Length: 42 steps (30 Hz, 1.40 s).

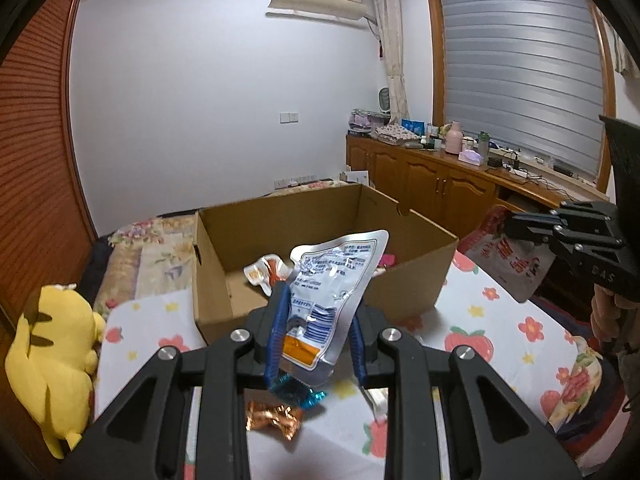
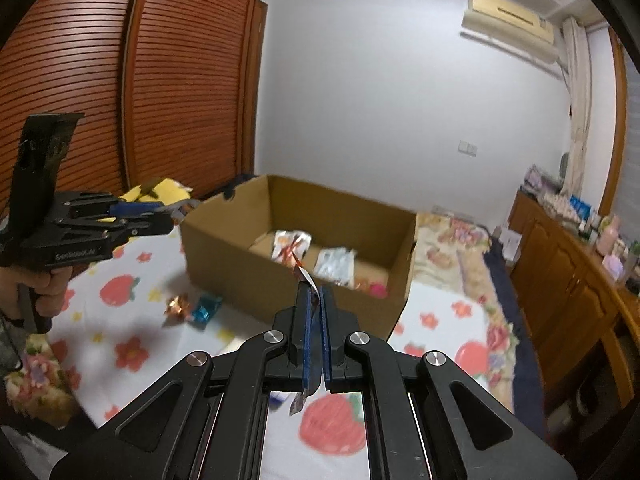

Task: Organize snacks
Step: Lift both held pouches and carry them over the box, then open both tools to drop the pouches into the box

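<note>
1. The left gripper (image 1: 316, 332) is clenched on a silver snack pouch (image 1: 330, 292). Its blue fingers (image 1: 276, 332) press the two sides of the lower part of the pouch, and the pouch stands nearly upright between them, with white and blue print and an orange patch near the bottom.

2. This pouch is held in the air, in front of the near wall of an open cardboard box (image 1: 404, 280) and above the bed cover (image 1: 500, 320), which is white with strawberries and flowers.

3. On the cover just under the left gripper lie a blue wrapped candy (image 1: 298, 394) and a copper foil candy (image 1: 272, 420), close beside each other.

4. The right gripper (image 2: 316, 332) is clenched on a thin snack sachet (image 2: 306, 276). The fingers are almost together, and the sachet comes out above and below them, seen from its edge. It hangs in front of the near wall of the box.

5. Inside the box lie a white and orange packet (image 2: 290, 246), a silver packet (image 2: 336, 264) and a small pink item (image 2: 378, 290), which is too blurred to name.

6. A yellow plush toy (image 1: 52, 360) lies at the left edge of the bed, beside the cover.

7. A wooden cabinet (image 1: 440, 184) with bottles and other small things on top stands under the window.
</note>
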Available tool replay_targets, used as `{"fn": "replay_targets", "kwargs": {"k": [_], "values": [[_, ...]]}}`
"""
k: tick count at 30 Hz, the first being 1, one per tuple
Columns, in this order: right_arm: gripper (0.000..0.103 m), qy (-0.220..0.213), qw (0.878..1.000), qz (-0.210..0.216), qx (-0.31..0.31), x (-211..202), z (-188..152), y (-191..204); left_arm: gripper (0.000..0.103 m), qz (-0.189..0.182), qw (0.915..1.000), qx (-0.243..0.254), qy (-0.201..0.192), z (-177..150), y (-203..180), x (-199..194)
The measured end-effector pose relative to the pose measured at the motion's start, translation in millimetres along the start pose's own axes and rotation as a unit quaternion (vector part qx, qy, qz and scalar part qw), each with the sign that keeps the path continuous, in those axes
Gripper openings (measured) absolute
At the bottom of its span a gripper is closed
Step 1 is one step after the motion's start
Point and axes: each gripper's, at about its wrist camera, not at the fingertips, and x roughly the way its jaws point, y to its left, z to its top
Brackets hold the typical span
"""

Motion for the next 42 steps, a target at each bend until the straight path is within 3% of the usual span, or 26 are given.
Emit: {"fn": "replay_targets", "kwargs": {"k": [18,26,35,42], "values": [[0.002,-0.015,1.0,-0.016,-0.017,45,56,-9,0.025,0.026,0.9996,0.006,0.01,19,14,33],[0.002,-0.011,0.999,-0.025,-0.032,70,73,-4,0.025,0.041,0.9981,-0.031,0.034,33,47,71],[0.002,0.016,0.999,-0.032,-0.019,116,71,-7,0.026,0.036,0.9938,-0.068,0.081,29,64,116],[0.002,0.054,0.998,-0.03,0.003,150,55,-13,0.026,0.027,0.9924,-0.054,0.107,21,50,135]]}}
